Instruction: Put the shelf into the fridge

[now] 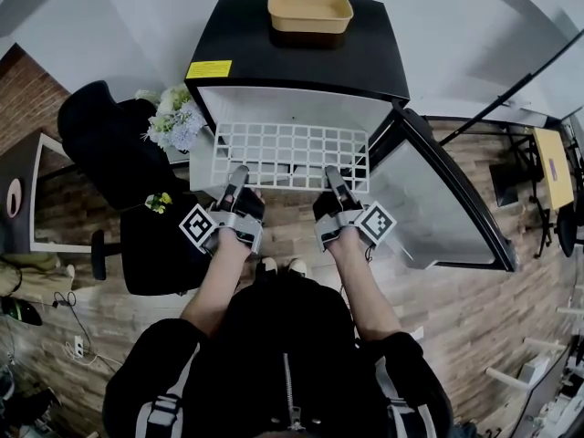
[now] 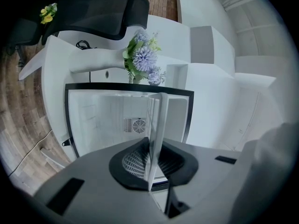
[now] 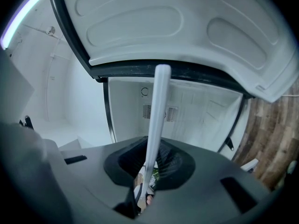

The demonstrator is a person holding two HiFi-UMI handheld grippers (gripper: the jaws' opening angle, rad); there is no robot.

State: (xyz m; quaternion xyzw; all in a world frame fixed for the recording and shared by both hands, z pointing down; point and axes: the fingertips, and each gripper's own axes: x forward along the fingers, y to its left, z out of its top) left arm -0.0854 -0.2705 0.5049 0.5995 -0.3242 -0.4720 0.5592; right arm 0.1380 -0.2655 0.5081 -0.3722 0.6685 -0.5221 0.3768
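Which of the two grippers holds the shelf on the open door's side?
The right gripper: it clamps the shelf at its front edge nearest the open door, while the left gripper clamps it toward the flowers.

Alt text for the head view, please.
Seen from above, a person holds a white wire shelf by its near edge, left tongs and right tongs each shut on it, its far edge at the mouth of an open black fridge. The door stands open to the right; a tan tray sits on top.

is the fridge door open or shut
Open: the door stands swung out to the right, and the white inside of the fridge shows behind the shelf.
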